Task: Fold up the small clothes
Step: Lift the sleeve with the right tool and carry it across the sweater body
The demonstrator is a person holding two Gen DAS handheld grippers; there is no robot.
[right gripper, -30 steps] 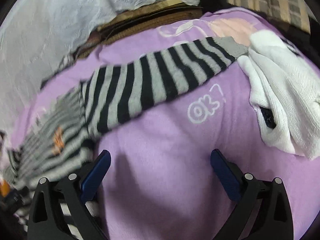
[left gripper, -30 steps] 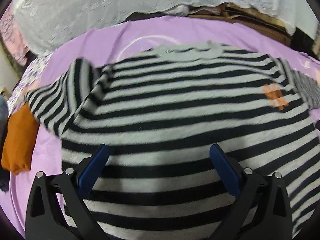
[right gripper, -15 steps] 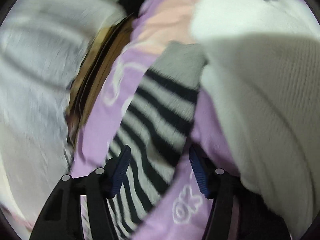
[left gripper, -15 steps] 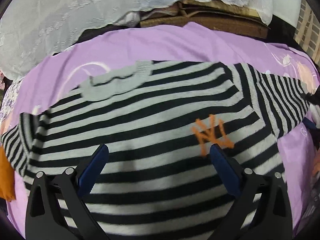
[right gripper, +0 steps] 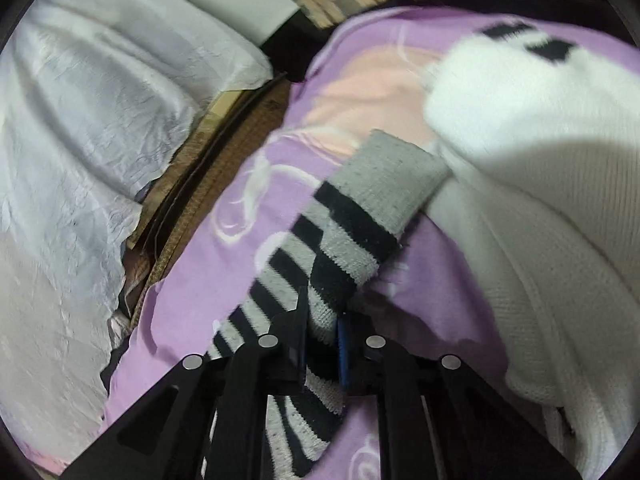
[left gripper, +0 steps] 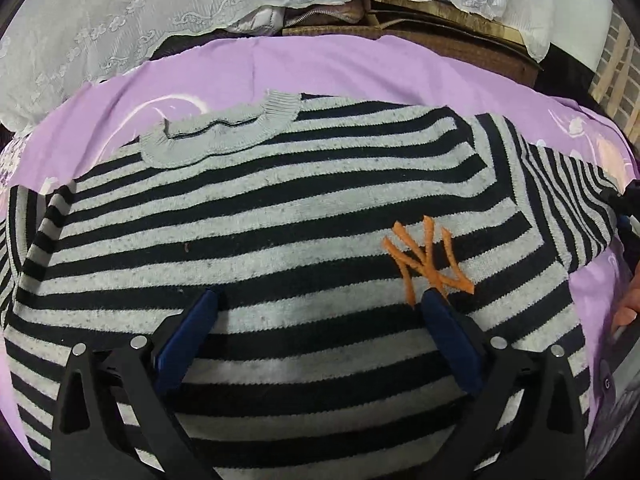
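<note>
1. The right gripper [right gripper: 322, 328] has its two fingers close together, clamped on the sleeve [right gripper: 320, 256] of the striped sweater; the knit is squeezed between the blue pads.
2. From this grip the sleeve runs forward and up to the right, and ends in a plain grey cuff [right gripper: 390, 182].
3. The cuff lies against a white knitted garment [right gripper: 540, 208], which fills the right side of the right wrist view.
4. The left gripper [left gripper: 318, 308] has its fingers wide apart and holds nothing. It hangs over the lower body of the striped sweater [left gripper: 260, 216].
5. The sweater lies spread flat, front side up, on the purple blanket [left gripper: 320, 68]. Its grey collar [left gripper: 224, 132] is at the far side from the left gripper.
6. An orange NY logo [left gripper: 428, 260] is on the chest, just in front of the left gripper's right fingertip [left gripper: 434, 300].
7. The sleeve goes off to the right edge of the left wrist view, where part of the other tool is seen.
8. Behind the blanket there is a white lace cloth [left gripper: 120, 32] and brown cardboard [left gripper: 440, 36].
</note>
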